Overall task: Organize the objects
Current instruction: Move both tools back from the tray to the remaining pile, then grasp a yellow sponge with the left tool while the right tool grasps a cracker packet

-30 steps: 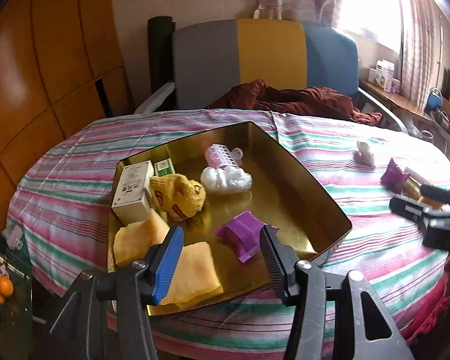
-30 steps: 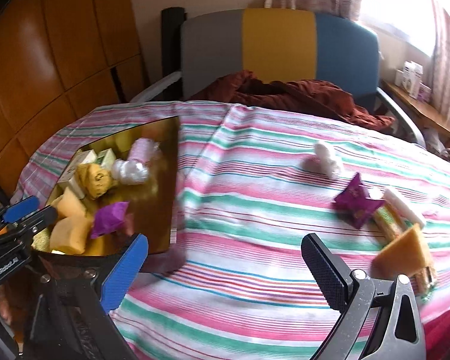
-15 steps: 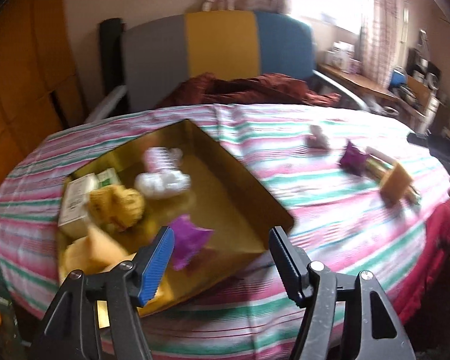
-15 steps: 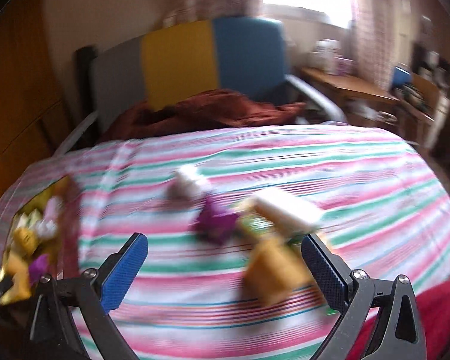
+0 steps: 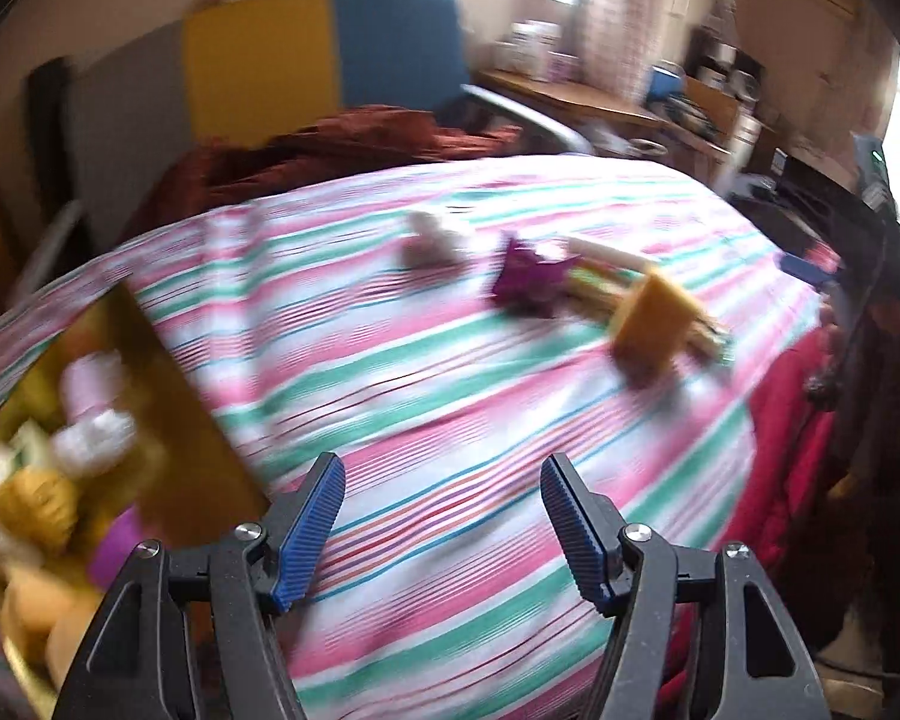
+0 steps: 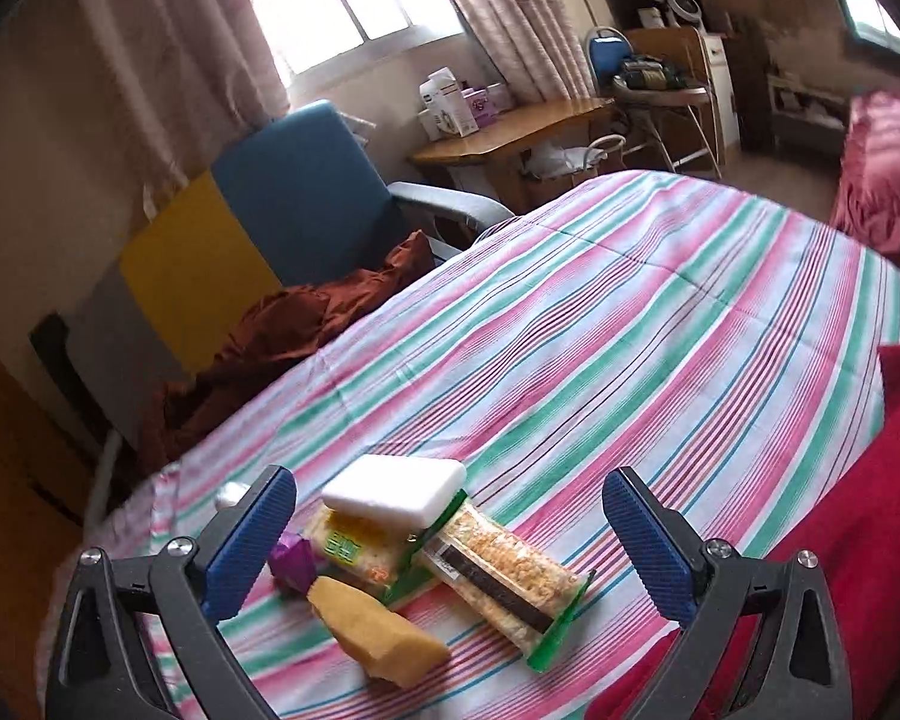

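Snack packets point(image 6: 498, 570) lie between the right gripper's point(image 6: 450, 546) spread, empty jaws, untouched.

eraser point(image 6: 395, 491) on snack packets point(image 6: 438, 558), sponge point(image 6: 378, 630) beside

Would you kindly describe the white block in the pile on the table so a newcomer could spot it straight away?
On the striped tablecloth, a small pile lies just ahead of the open right gripper. The white foam block sits on top, resting across the green-edged snack packets. It is the only plain white, unwrapped piece, unlike the yellow sponge wedge and purple wrapped item beside it.
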